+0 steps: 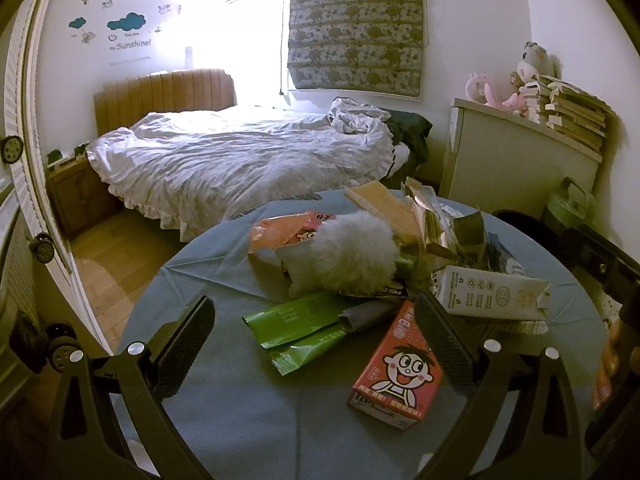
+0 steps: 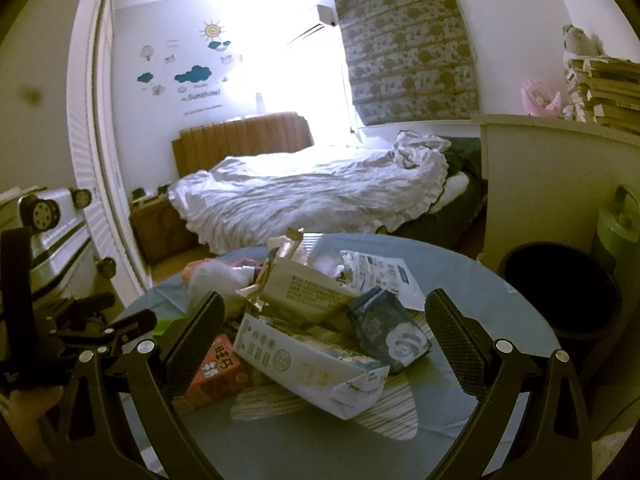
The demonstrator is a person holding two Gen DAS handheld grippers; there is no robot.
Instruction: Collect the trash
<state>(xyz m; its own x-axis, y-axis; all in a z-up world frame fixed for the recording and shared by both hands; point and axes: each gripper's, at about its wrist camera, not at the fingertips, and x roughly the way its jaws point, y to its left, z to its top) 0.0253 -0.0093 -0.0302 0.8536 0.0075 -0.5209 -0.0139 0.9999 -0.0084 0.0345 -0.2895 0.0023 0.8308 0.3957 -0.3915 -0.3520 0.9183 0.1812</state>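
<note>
— Blue-covered bench (image 1: 192, 280): condition?
— Trash piled at centre: red carton (image 1: 398, 364), green wrappers (image 1: 296, 324), white carton (image 2: 308, 360). Black bin (image 2: 560, 292) beside bench.
— Grippers?
— Left gripper (image 1: 316, 336) and right gripper (image 2: 324, 328) both spread wide, holding nothing, above the pile.

My round table (image 1: 208, 400) carries a heap of trash: the cartoon carton (image 1: 396, 372) lies nearest me at 5 o'clock, 2 flat wrappers (image 1: 296, 320) just left of it toward 9 o'clock, and the fluffy duster (image 1: 352, 256) behind them at 12 o'clock. The long milk carton (image 1: 492, 294) lies at 2 o'clock. Beyond the table the bed (image 1: 240, 160) stands at 11 o'clock, the cabinet (image 1: 516, 164) at 1 o'clock, the bin (image 2: 560, 292) beside the table at 3 o'clock.
</note>
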